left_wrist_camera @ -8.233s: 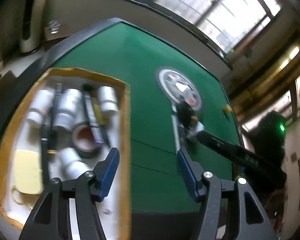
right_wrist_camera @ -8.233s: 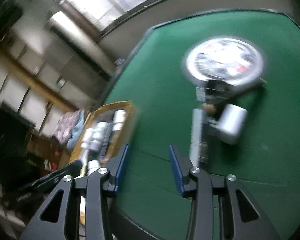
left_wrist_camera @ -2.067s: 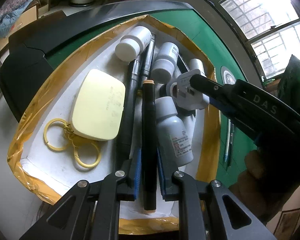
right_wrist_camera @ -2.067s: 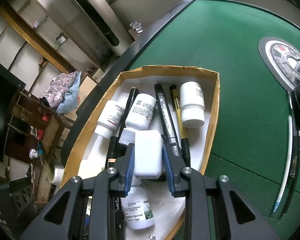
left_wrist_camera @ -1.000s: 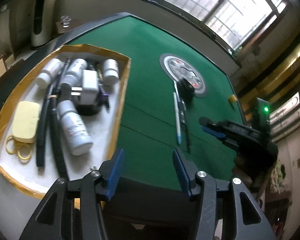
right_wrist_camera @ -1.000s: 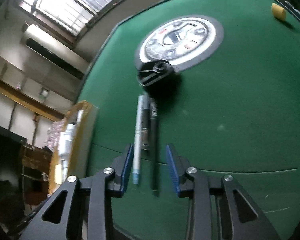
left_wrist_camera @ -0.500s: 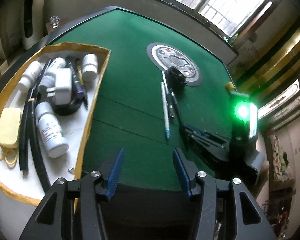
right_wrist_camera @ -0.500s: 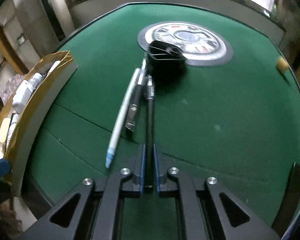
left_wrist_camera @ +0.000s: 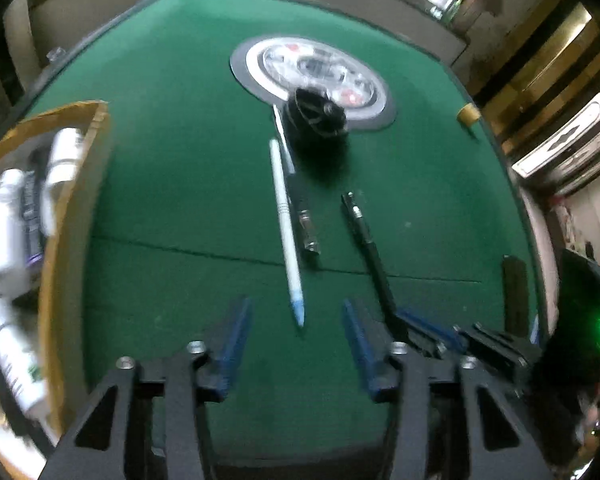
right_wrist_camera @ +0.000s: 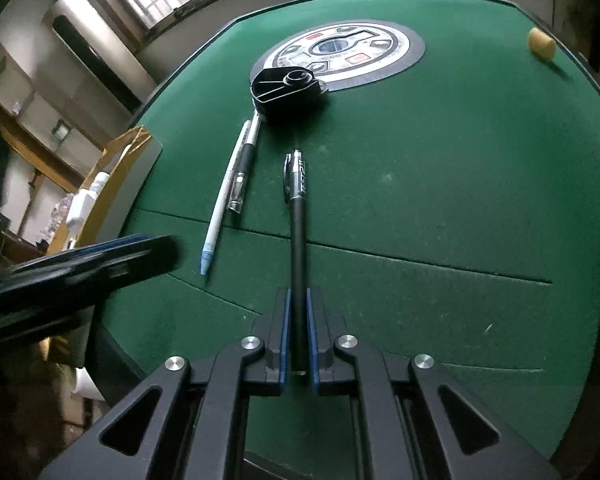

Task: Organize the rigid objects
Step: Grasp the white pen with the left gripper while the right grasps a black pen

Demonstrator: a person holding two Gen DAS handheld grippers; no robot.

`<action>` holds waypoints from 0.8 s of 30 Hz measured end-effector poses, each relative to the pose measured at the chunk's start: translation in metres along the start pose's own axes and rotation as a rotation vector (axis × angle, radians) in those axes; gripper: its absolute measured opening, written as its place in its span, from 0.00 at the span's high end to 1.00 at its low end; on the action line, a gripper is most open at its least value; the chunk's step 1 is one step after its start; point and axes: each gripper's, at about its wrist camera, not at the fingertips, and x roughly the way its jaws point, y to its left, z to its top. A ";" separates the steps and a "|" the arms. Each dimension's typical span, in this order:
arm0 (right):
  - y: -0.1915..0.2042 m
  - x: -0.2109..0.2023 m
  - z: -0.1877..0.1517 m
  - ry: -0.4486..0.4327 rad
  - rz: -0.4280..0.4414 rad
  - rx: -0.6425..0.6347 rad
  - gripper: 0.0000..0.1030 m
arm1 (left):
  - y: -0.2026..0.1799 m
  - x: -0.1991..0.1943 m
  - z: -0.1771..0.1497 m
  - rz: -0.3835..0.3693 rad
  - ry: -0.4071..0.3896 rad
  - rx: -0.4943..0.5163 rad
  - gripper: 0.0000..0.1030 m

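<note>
My right gripper (right_wrist_camera: 298, 300) is shut on a black pen (right_wrist_camera: 297, 200), which points forward above the green felt; the pen also shows in the left wrist view (left_wrist_camera: 366, 236). My left gripper (left_wrist_camera: 296, 322) is open and empty, its fingers either side of the tip of a white pen (left_wrist_camera: 286, 224) lying on the felt. A clear-and-black pen (left_wrist_camera: 302, 216) lies next to the white one. A black plastic part (left_wrist_camera: 314, 114) sits past them. In the right wrist view the white pen (right_wrist_camera: 222, 200) and black part (right_wrist_camera: 288, 90) lie left of the held pen.
A yellow-rimmed box (left_wrist_camera: 70, 184) at the left holds white bottles (left_wrist_camera: 2, 232) and pens. A round dial plate (left_wrist_camera: 312, 70) sits mid-table. A small yellow piece (left_wrist_camera: 469, 113) lies near the right edge. The table (left_wrist_camera: 172, 120) is green felt.
My right gripper has lifted the black pen and moved it right, away from the other two pens. My left gripper has swung right and closer to the white pen, still open.
</note>
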 end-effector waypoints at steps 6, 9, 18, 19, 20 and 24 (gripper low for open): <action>-0.003 -0.001 -0.001 -0.004 0.022 0.010 0.93 | -0.020 0.030 0.015 0.105 0.021 0.078 0.88; -0.004 -0.001 -0.001 -0.007 0.027 0.012 0.93 | -0.020 0.028 0.010 0.146 -0.003 0.089 0.92; -0.003 0.001 0.004 0.005 0.028 0.001 0.88 | 0.008 0.002 -0.039 0.050 0.075 0.056 0.90; -0.002 0.001 0.006 0.002 0.032 0.006 0.81 | 0.010 0.001 -0.037 0.049 0.073 0.049 0.89; -0.002 0.002 0.010 -0.004 0.033 0.010 0.75 | 0.011 0.000 -0.034 0.047 0.061 0.045 0.88; 0.007 0.007 0.021 -0.004 0.025 -0.001 0.74 | 0.010 0.000 -0.020 0.048 0.023 0.034 0.86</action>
